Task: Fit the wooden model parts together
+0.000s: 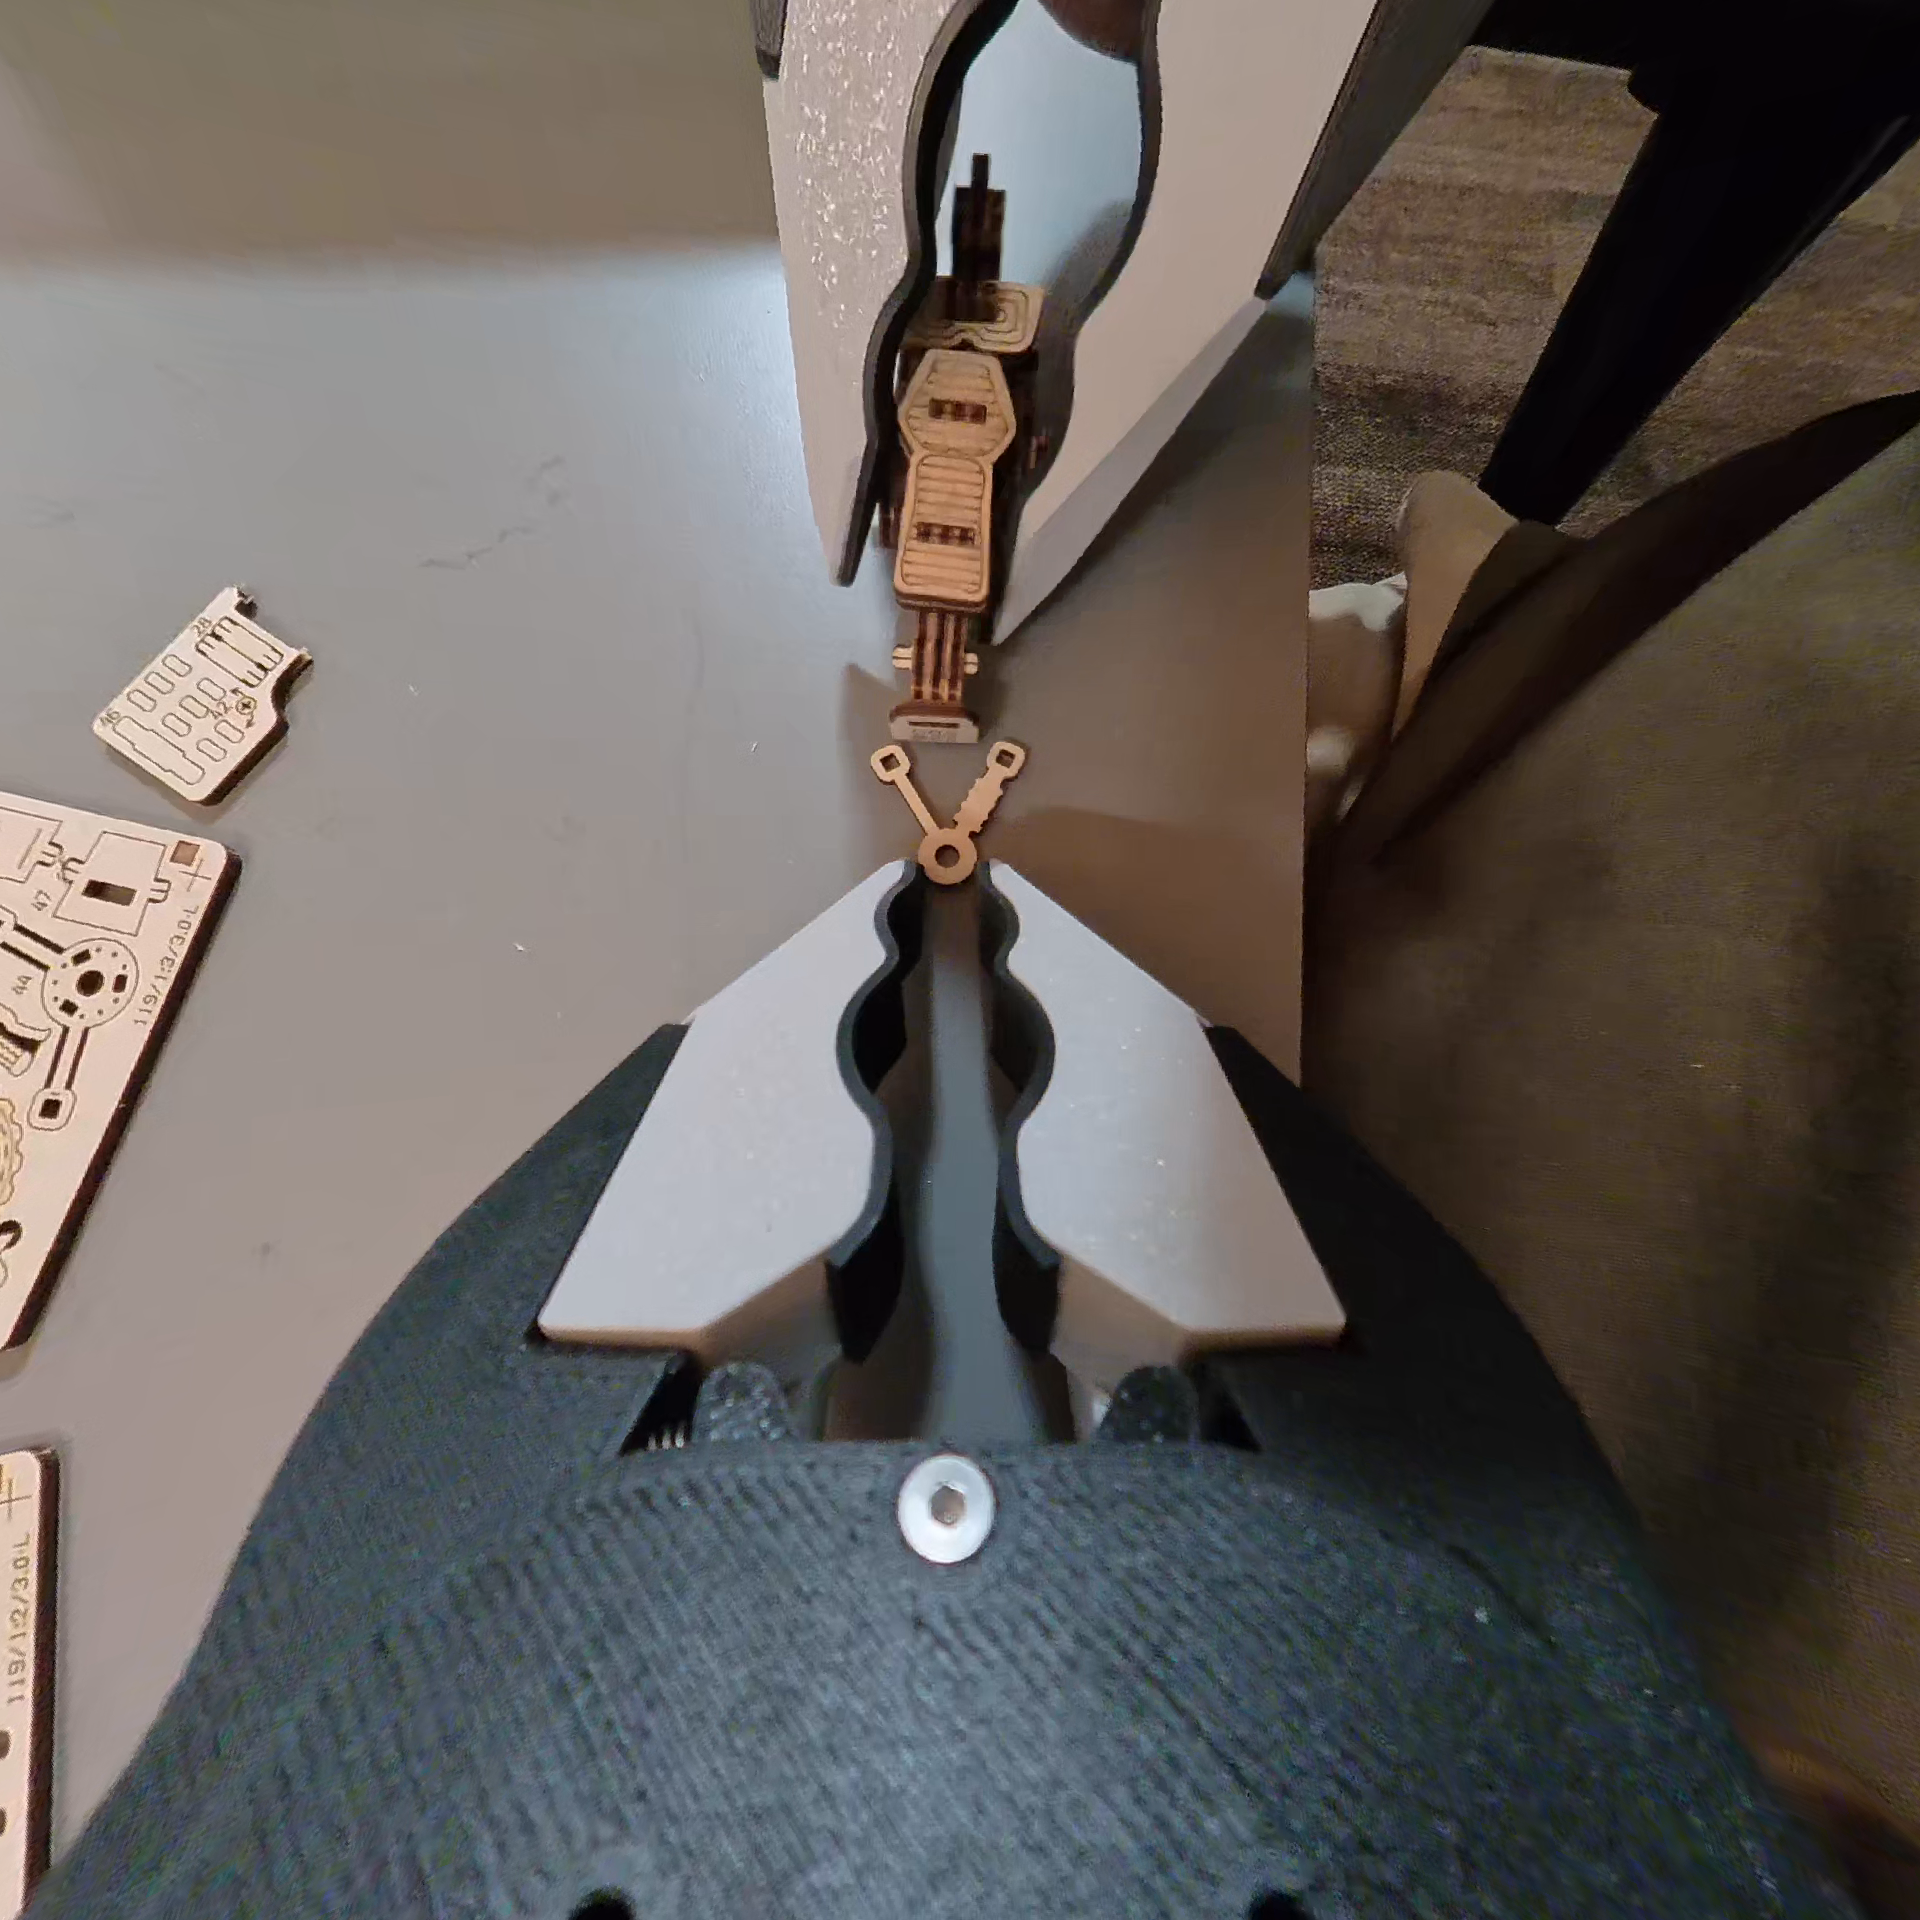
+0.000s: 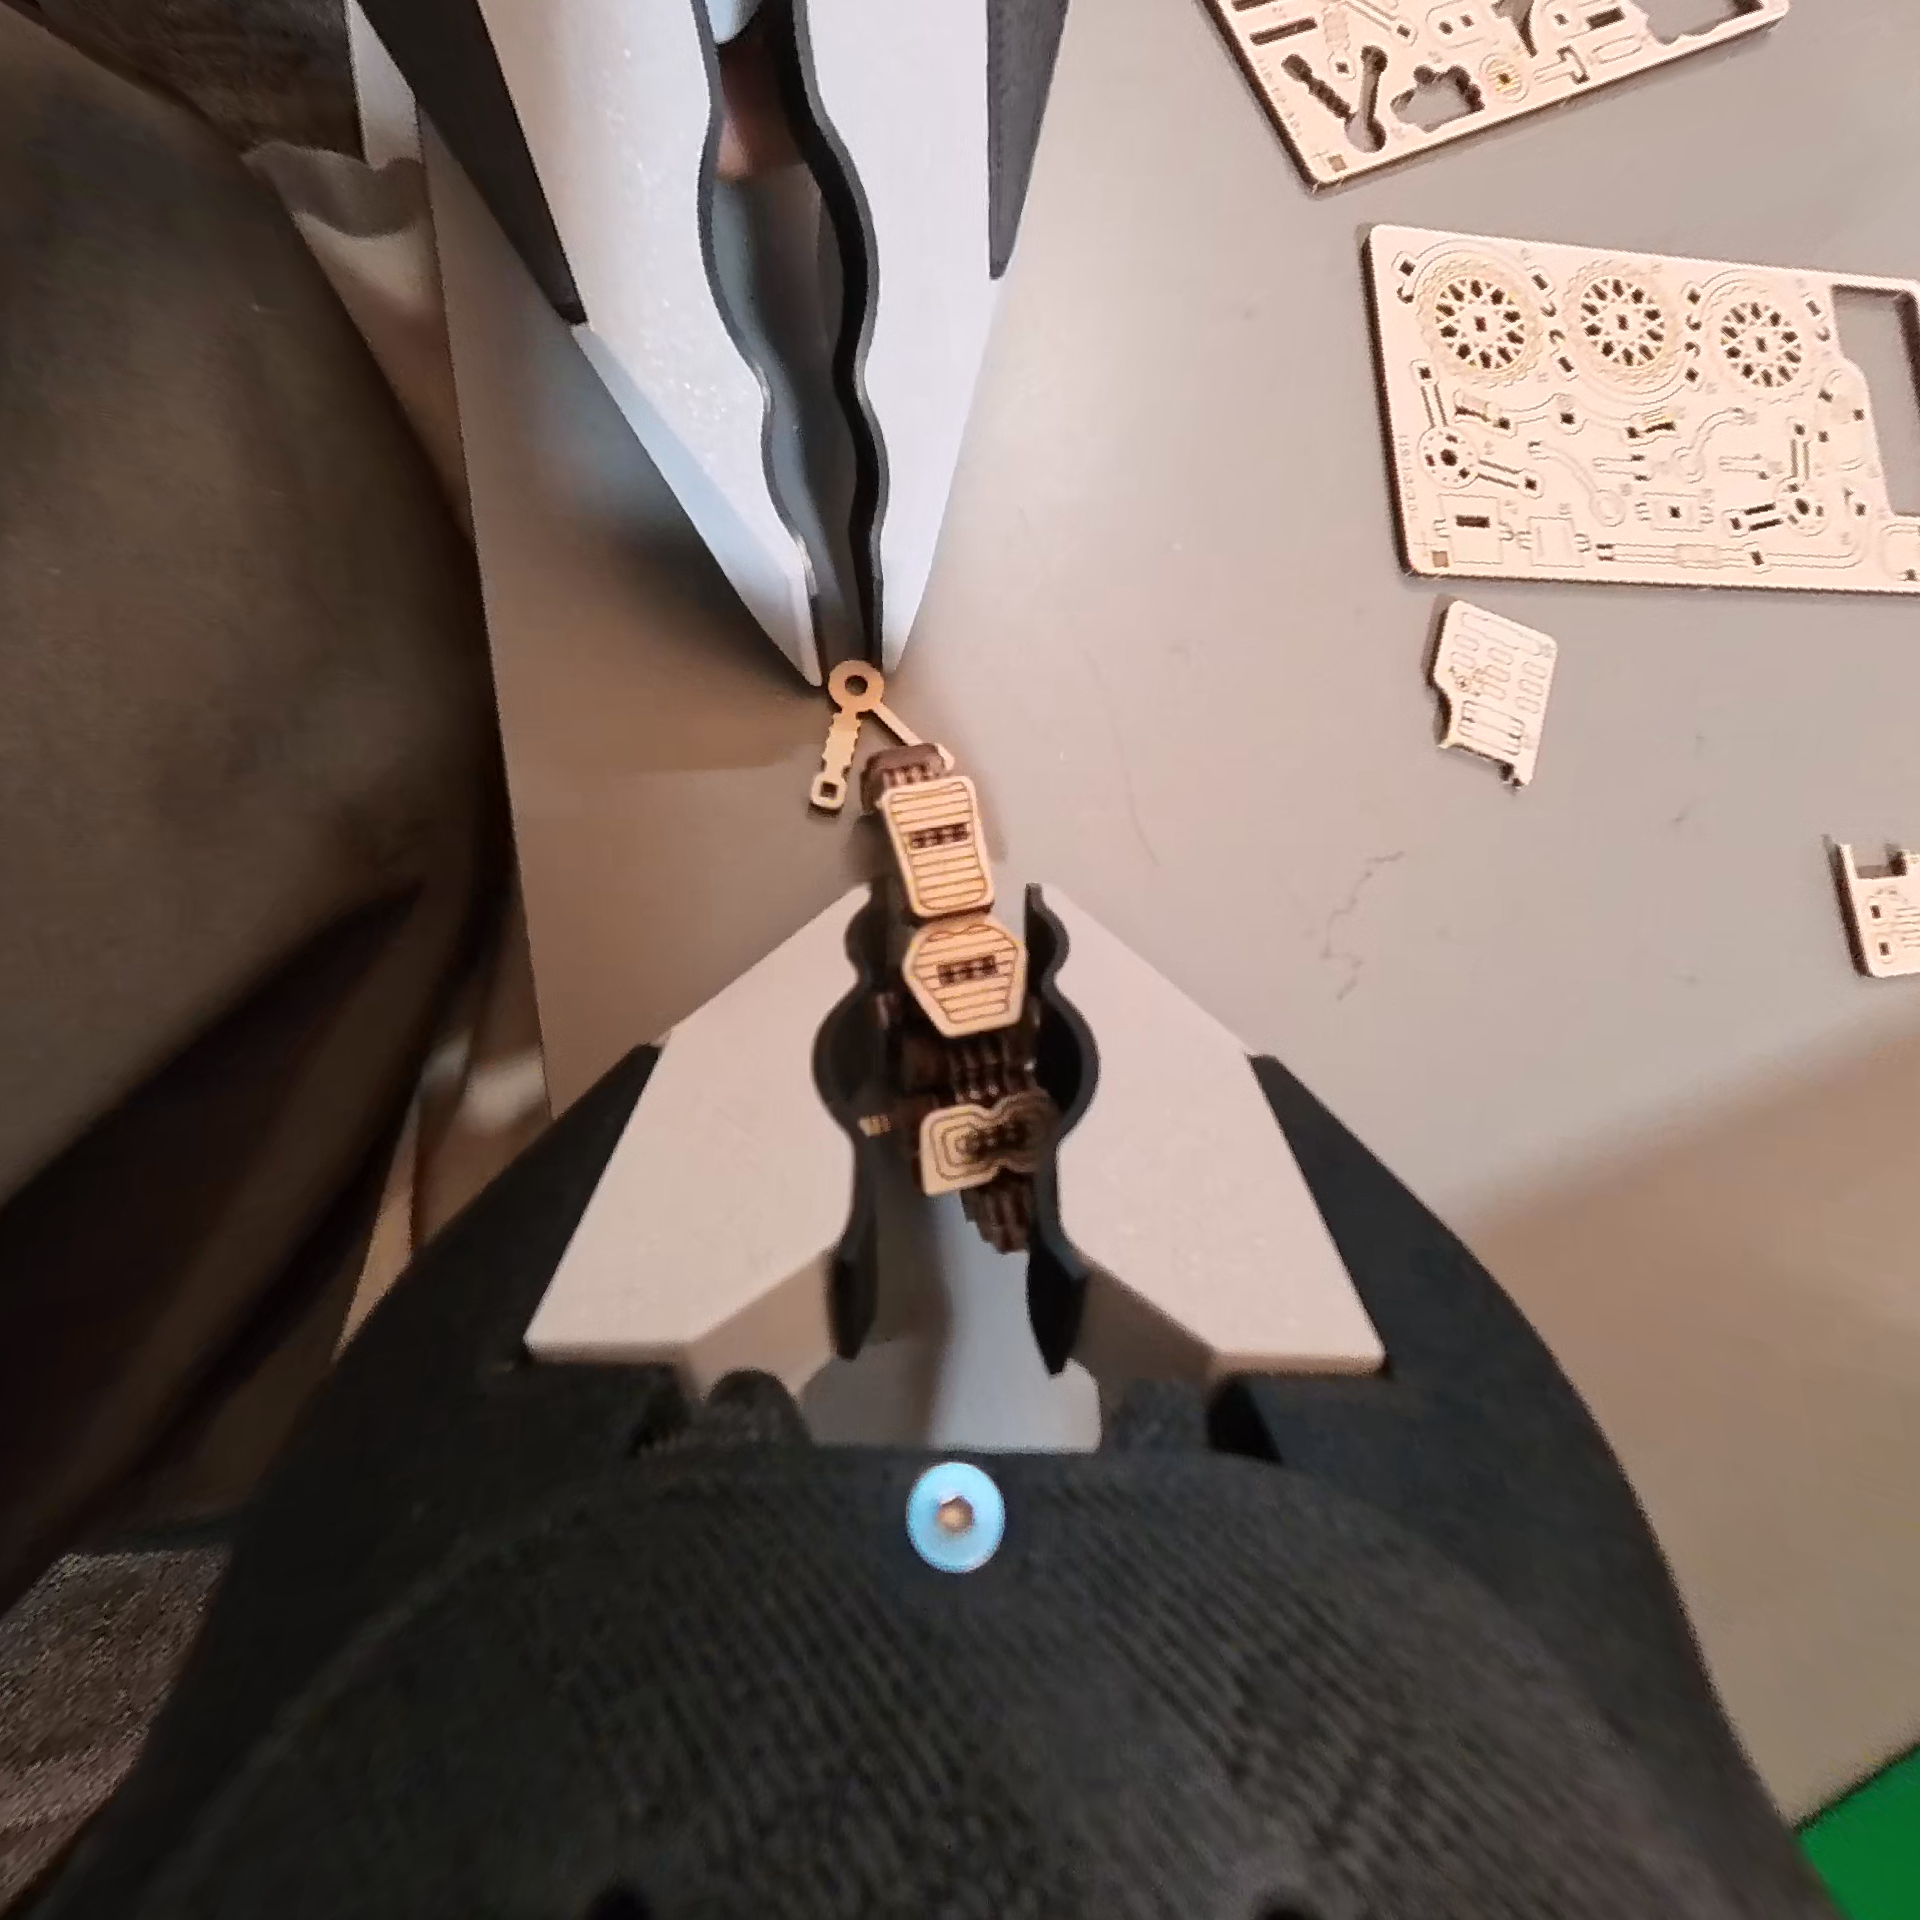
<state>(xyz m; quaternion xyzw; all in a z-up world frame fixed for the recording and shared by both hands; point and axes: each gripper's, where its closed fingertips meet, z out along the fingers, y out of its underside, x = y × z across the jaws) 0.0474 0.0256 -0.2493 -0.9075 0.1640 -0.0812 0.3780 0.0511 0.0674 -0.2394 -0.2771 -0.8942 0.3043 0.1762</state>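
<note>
My left gripper (image 1: 948, 875) is shut on a small V-shaped wooden part (image 1: 948, 805), pinching its ring at the fingertips. The part's two arms point away toward the wooden model (image 1: 945, 499). My right gripper (image 2: 951, 914) is shut on that slim layered model (image 2: 961, 971), which sticks out past its fingertips above the grey table (image 1: 520, 436). The model's front end (image 1: 935, 724) is right at the tips of the V part's arms. In the right wrist view the V part (image 2: 844, 743) hangs from the left gripper (image 2: 847, 665), one arm reaching the model's end.
Laser-cut wooden sheets lie on the table: a sheet (image 1: 94, 1039) and a small cut piece (image 1: 197, 696) on the left, and two sheets (image 2: 1642, 416) (image 2: 1455, 73) and small pieces (image 2: 1491, 686) (image 2: 1881, 914) in the right wrist view. The table edge (image 1: 1304, 727) borders dark fabric. Across from one pair of fingers to the other is roughly 5 centimeters.
</note>
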